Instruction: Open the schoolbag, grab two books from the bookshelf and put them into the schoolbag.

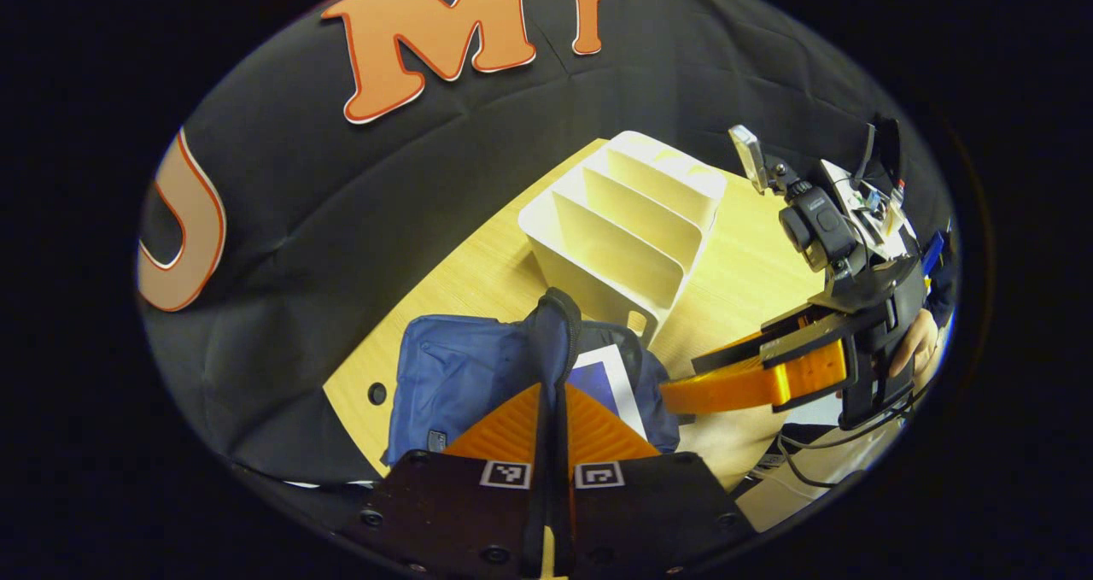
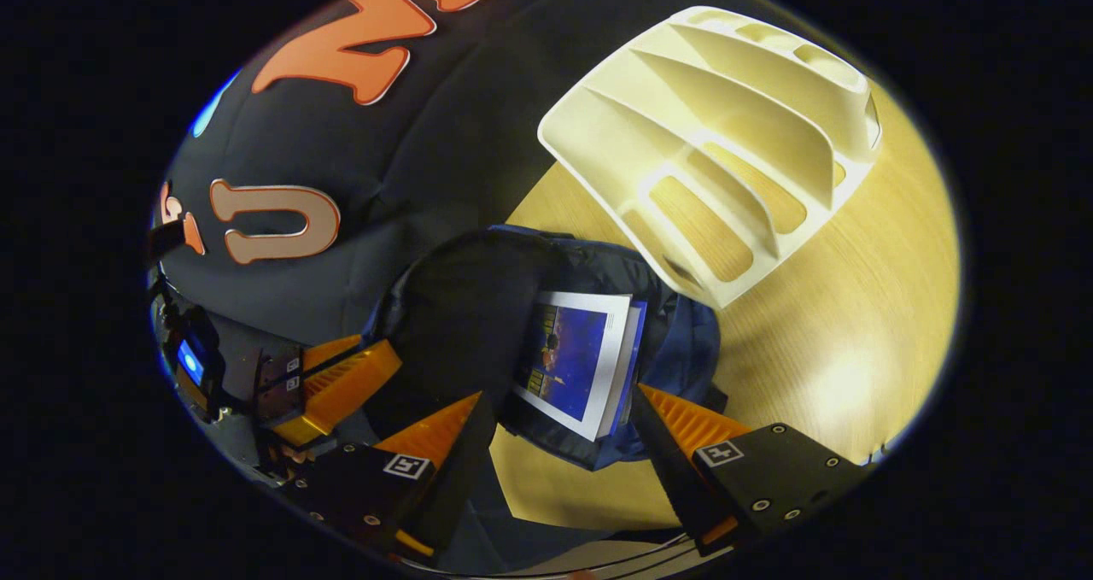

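**Books in the open schoolbag, shelf bare**

The wooden table (image 1: 478, 281) runs under everything; its near edge and a rounded corner lie just beside the schoolbag in the left gripper view, with the black cloth wall directly behind. A wide stretch of bare wood lies open to the right of the bookshelf in the right gripper view.

The cream bookshelf (image 2: 726, 136) stands on the table just behind the schoolbag, one corner nearly touching it. Its slots, set apart by slanted dividers, hold nothing, and the wood shows through the cut-outs in its base.

The blue schoolbag (image 1: 461, 375) sits near the table's front edge with its mouth gaping open. Inside stand the books (image 2: 576, 362), a blue cover with a white border facing out and the page edges of more than one volume showing; they lean against the right side of the opening.

The right gripper (image 2: 555, 426) hangs over the bag's near rim, jaws spread wide to either side of the books, touching neither. The left gripper (image 1: 553, 426) has its jaws pressed together on a dark fold of the bag's raised rim, holding the mouth up.
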Motion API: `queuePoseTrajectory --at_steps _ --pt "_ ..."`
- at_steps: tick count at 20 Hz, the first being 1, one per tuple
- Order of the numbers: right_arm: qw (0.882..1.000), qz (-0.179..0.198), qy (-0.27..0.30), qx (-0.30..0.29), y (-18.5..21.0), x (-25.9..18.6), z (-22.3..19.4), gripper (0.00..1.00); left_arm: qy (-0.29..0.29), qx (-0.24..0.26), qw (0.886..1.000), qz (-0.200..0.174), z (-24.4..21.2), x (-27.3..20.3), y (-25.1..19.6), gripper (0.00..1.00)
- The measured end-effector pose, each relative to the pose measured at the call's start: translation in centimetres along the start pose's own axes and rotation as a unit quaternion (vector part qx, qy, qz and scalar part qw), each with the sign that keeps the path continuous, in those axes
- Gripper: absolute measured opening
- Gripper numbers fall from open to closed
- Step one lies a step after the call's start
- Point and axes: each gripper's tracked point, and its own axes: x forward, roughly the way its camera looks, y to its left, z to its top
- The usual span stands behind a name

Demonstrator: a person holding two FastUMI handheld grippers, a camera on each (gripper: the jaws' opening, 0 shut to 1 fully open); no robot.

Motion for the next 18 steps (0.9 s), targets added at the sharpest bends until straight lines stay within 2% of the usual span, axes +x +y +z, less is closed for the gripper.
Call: queuePoseTrajectory --at_steps 3,7,10,15,18 --pt "1.0 -0.006 -0.009 -0.005 -0.8 -1.1 0.8 0.97 0.0 -0.012 1.0 -0.019 -0.8 1.0 -1.3 1.0" --pt "1.0 -0.021 0.005 -0.017 -2.8 -2.3 1.3 0.97 0.011 -0.055 0.998 -0.024 -1.8 2.3 -3.1 0.98" --pt "0.999 -0.029 0.024 -0.03 -4.5 -3.5 2.1 0.97 0.012 -0.078 0.997 -0.012 -1.3 3.0 -4.5 0.99" --pt "0.996 -0.033 0.05 -0.065 -7.3 -6.6 4.8 0.97 -0.02 -0.116 0.993 0.032 2.4 2.4 -7.2 0.98" --pt "0.994 -0.034 0.044 -0.097 -8.6 -9.6 7.4 0.97 -0.053 -0.158 0.984 0.061 5.0 1.6 -9.0 0.98"
